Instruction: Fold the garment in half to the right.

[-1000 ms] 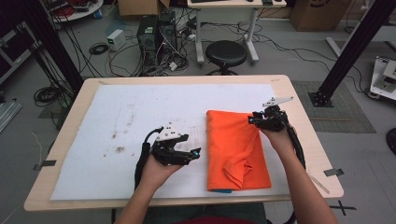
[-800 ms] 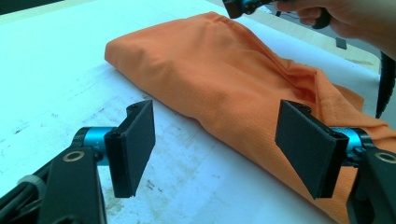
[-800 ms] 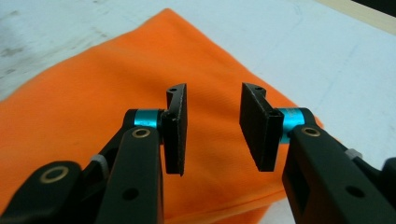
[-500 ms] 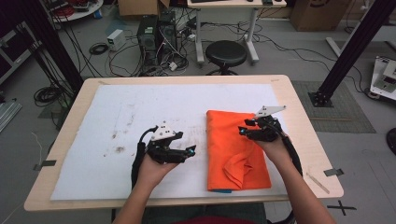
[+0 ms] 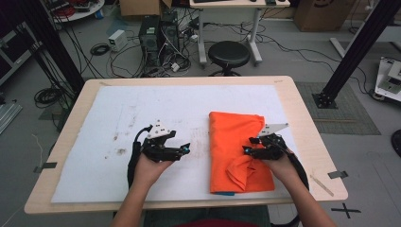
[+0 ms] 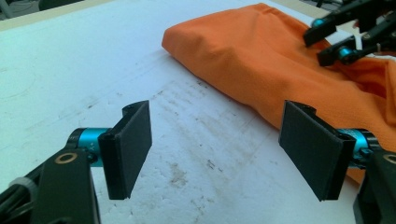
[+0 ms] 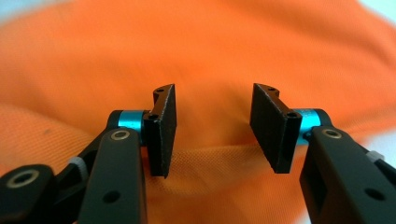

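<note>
Near the table's front edge, toward its right corner, the orange cloth lies folded, with one rumpled flap at its near end left to smooth. The right gripper hovers over it, jaws just opening, nothing between them. The left gripper stands spread over the white mat. No writing is legible.

You work at a wooden table under a stained white sheet. Beyond the table stands a black stool; left of the stool sit a computer tower and tangled cables.
</note>
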Available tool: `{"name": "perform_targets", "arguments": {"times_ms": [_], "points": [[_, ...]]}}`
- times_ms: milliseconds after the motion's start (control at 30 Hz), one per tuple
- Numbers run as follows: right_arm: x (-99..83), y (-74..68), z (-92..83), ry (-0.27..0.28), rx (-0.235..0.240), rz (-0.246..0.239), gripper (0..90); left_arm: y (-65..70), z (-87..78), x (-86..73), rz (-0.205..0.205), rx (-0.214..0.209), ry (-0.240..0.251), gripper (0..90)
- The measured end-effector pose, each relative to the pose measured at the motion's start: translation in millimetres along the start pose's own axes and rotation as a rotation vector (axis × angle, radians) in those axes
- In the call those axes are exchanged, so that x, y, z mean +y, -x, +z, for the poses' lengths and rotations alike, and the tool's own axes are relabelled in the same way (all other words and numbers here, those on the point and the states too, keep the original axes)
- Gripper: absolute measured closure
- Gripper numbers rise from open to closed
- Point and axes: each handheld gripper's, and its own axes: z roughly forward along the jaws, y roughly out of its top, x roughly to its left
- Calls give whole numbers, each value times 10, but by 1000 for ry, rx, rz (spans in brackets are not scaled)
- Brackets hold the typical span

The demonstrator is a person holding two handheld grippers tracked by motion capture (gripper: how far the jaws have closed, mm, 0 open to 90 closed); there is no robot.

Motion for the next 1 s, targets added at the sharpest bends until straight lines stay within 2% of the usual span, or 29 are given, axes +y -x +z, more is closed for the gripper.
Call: {"name": "perform_targets", "arguments": {"times_ms": [133,267,400,533,633,767,833,867,967,1000], "points": [[-248,131,-170,9,-9,64,521,-29,-4,0,-11,8,3,258],[-317,216,-269,-4,-50,74,522,-46,-16,8,-12,13,6,258],[-263,243,-311,20,-60,75,522,-65,-30,16,-20,23,13,258],[-121,235,-281,40,-74,50,510,-96,-44,11,-23,30,14,258],[1,286,-228,51,-100,42,508,-109,-57,6,-23,33,16,258],[99,485,-116,32,-144,91,503,-114,-59,4,-23,32,15,258],[151,632,-54,15,-186,121,503,-114,-54,3,-24,31,13,258],[180,738,-16,23,-194,153,505,-114,-52,3,-23,33,11,258],[228,954,82,38,-192,229,527,-125,-47,0,-25,33,11,258],[244,1033,150,25,-184,254,554,-129,-47,0,-26,34,10,258]]}}
